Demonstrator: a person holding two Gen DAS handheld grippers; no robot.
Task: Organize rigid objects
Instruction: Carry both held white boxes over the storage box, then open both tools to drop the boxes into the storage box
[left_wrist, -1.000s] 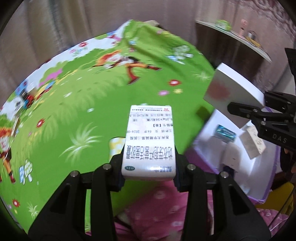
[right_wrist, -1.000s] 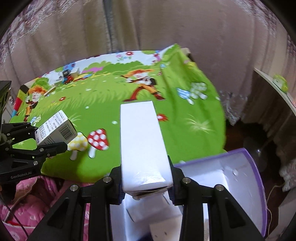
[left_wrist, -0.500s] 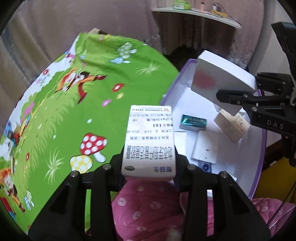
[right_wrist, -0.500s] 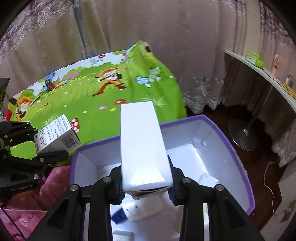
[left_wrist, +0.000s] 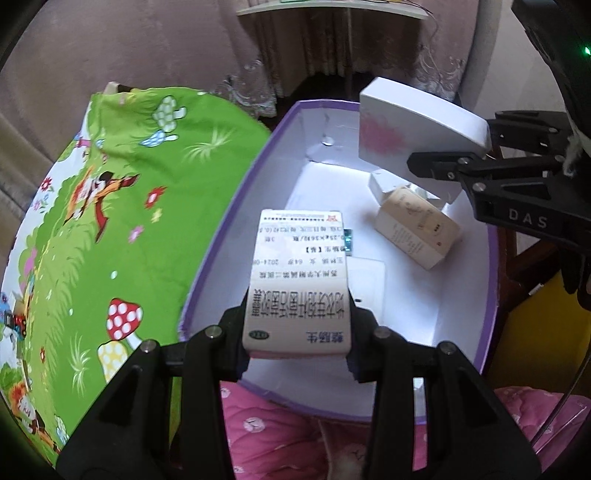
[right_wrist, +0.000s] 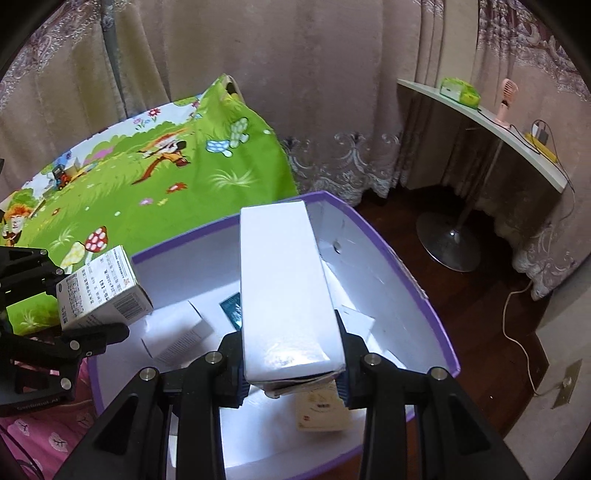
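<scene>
Two small cartons are held over an open storage box (left_wrist: 491, 280), white inside with a purple rim, which fills the centre and right of the left wrist view. In that view the left gripper (left_wrist: 297, 332) is closed on a medicine box (left_wrist: 299, 280) printed with Chinese text; the pads press its two long sides near the bottom end, so the carton stands out along the fingers toward the box interior. The grip on the narrow faces appears chosen so that the carton can be let go cleanly without the fingers catching the wall.

In the right wrist view the right gripper (right_wrist: 291, 369) is clamped on a plain white carton (right_wrist: 284, 291), held likewise by its sides at the lower centre of the frame, its far end over the purple rim at the back of the box. The same carton is seen at the upper right of the left wrist view, above the box contents.

Several things already lie on the box floor: a cream carton (left_wrist: 417, 229) at centre right, a flat white packet (left_wrist: 365, 284) partly hidden behind the medicine box, and a small dark teal packet (right_wrist: 231, 308). The box is set beside a green cartoon-print sheet (left_wrist: 110, 221), at the left, with a pink quilt (left_wrist: 280, 424) below. Both cartons seem to be poised for release among the others, where free floor can be seen.
</scene>
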